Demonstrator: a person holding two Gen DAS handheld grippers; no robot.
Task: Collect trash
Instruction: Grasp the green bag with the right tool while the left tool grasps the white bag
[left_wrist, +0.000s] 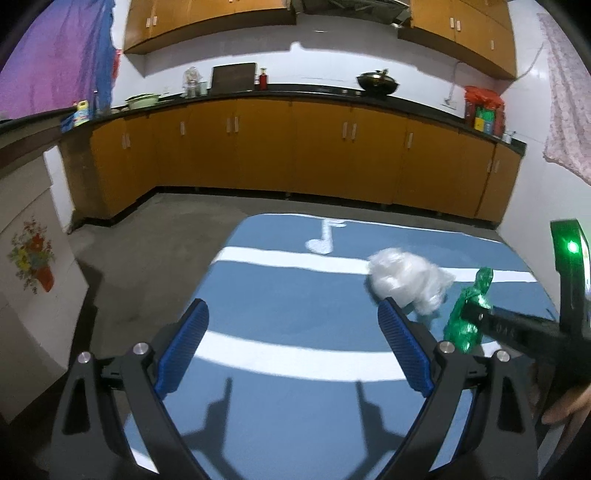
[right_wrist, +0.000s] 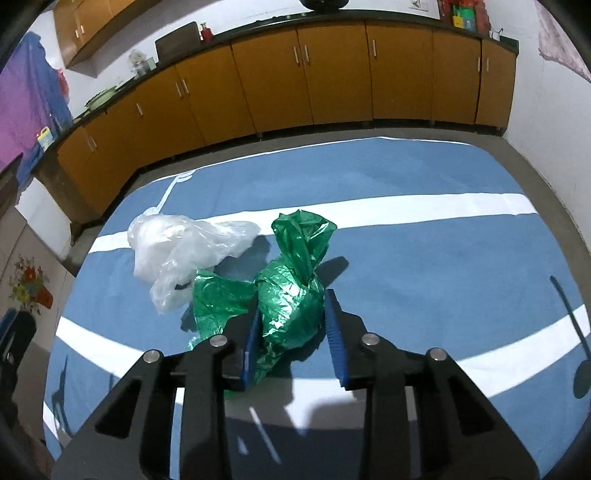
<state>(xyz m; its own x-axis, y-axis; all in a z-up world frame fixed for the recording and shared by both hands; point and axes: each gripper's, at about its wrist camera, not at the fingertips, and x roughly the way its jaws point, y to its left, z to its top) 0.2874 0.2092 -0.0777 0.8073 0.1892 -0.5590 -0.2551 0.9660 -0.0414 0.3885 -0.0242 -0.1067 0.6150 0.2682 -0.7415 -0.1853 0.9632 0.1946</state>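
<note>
Right wrist view: nearest the lens, the right gripper (right_wrist: 291, 321) is seen with its two blue-padded fingers (right_wrist: 334, 334) clenched on a crumpled green plastic bag (right_wrist: 291, 295). The bag is glossy and translucent, with a twisted neck that stands up beyond the fingertips and a second lobe spread flat to the left. Just beyond and to the left of it, a crumpled clear plastic bag (right_wrist: 177, 251) is seen lying on the blue mat (right_wrist: 424, 258); its near edge touches or overlaps the green lobe. Two pieces of trash are counted, one green and one clear. Whether either bag holds anything cannot be told. The mat is crossed by white stripes and carries a white music note at its far left.

From the left wrist view, the left gripper (left_wrist: 293, 334) is shown with its blue pads (left_wrist: 186, 347) spread wide apart and nothing between them, above the mat (left_wrist: 295, 288). To its right the clear bag (left_wrist: 406, 277) is seen just past the right pad, and the green bag (left_wrist: 467, 317) is held in the black fingers of the right gripper (left_wrist: 476, 314), whose body bears a lit green light.

Farther off, orange cabinets (left_wrist: 295, 147) under a dark counter are seen, with a wok (left_wrist: 377, 82) and a red bottle (left_wrist: 263, 79) on it.
</note>
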